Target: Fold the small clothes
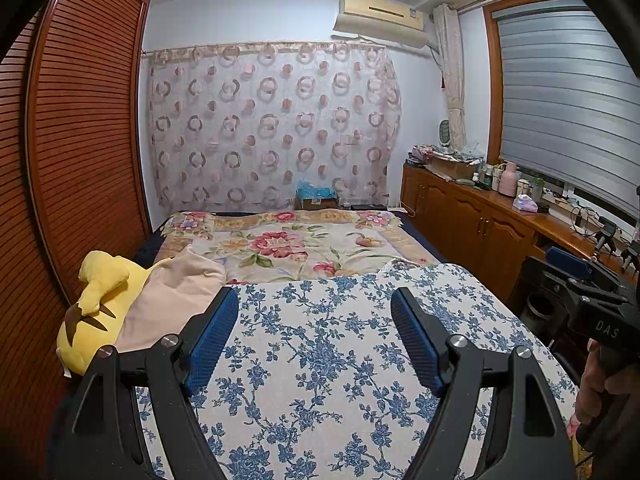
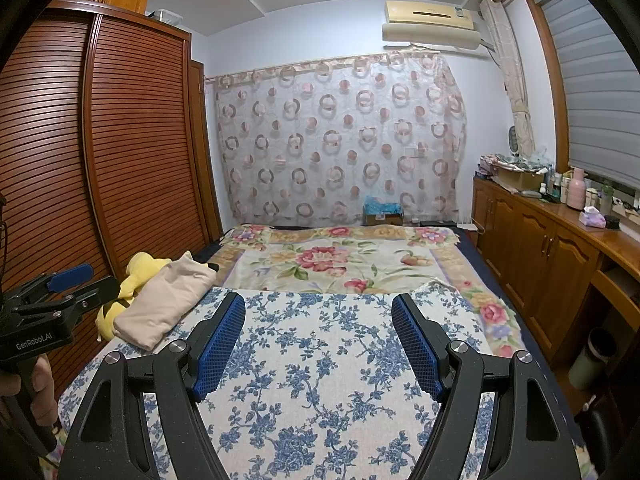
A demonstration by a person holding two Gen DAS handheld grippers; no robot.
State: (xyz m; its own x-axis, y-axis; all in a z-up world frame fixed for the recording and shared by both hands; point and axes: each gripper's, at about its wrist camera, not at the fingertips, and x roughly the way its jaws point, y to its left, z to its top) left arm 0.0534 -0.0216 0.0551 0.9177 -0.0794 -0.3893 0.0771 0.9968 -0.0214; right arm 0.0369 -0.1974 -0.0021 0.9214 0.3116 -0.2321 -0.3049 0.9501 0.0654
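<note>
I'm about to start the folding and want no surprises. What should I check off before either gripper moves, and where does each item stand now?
1. Left gripper open with nothing between its fingers: ok.
2. Right gripper open with nothing between its fingers: ok.
3. A small garment to fold in view: not ok; only the blue floral cloth spread on the bed shows, and no garment lies on it.
4. Blue floral cloth flat as a work surface: ok in the part that shows.
5. Beige pillow and yellow plush toy off the work area: ok for the toy; the pillow overlaps the cloth's left edge.
</note>
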